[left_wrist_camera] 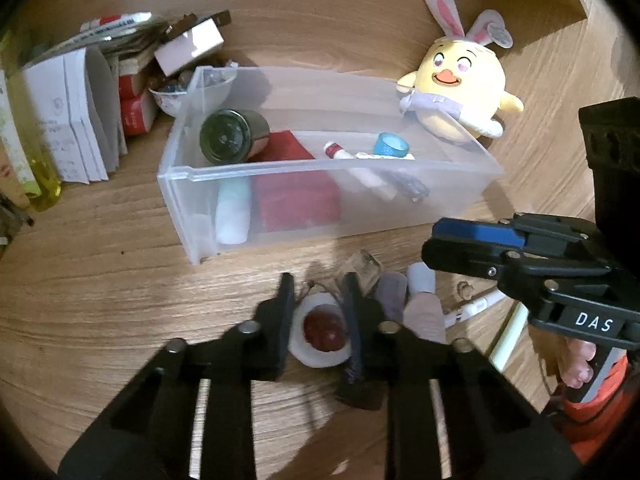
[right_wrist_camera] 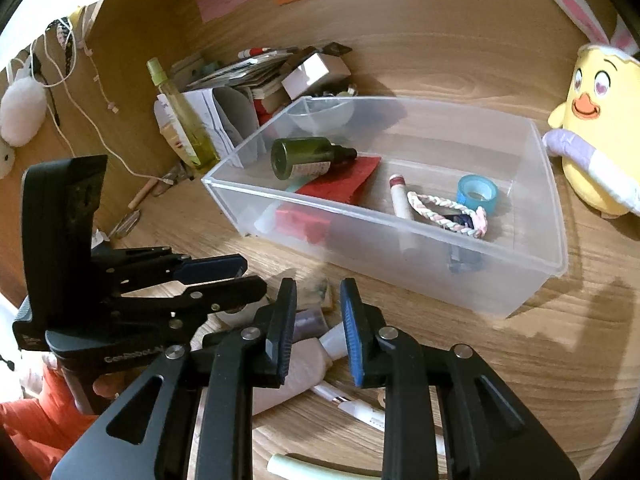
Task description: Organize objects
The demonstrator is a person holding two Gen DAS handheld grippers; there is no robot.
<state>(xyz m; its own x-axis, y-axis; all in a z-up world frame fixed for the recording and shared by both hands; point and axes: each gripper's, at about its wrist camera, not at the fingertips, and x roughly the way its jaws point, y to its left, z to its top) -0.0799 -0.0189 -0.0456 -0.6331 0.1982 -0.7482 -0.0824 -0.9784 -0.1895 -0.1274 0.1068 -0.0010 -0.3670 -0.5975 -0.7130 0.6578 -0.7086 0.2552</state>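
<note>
I have the left gripper (left_wrist_camera: pixel 320 292) down at the near edge of the wooden desk (left_wrist_camera: pixel 120 300), and its jaws are pressed together on a small white oval thing with a dark red centre (left_wrist_camera: pixel 322 332). I cannot tell exactly what this thing is. Just beside it on the right lies a crowded small pile: a pale tube (left_wrist_camera: pixel 424 312), a clear block (left_wrist_camera: pixel 362 268) and a white cable (left_wrist_camera: pixel 476 304).

The right gripper (right_wrist_camera: pixel 318 320) hangs over the same pile with its jaws a little apart, and nothing is pressed between them. The tube (right_wrist_camera: pixel 304 364) lies under them.

The clear plastic bin (right_wrist_camera: pixel 552 184) stands behind the pile, with its near wall close to both grippers. Inside it I see a dark green bottle (right_wrist_camera: pixel 304 156) on the left, a red packet (right_wrist_camera: pixel 344 184), a small white stick (right_wrist_camera: pixel 400 200), a braided band (right_wrist_camera: pixel 440 208) and a blue tape roll (right_wrist_camera: pixel 478 192). The middle of the bin floor is bare.

A yellow plush chick (right_wrist_camera: pixel 592 128) stands just beside the right wall of the bin. Papers and boxes (left_wrist_camera: pixel 92 112) crowd its left end. The desk in front of the bin on the left side is free.
</note>
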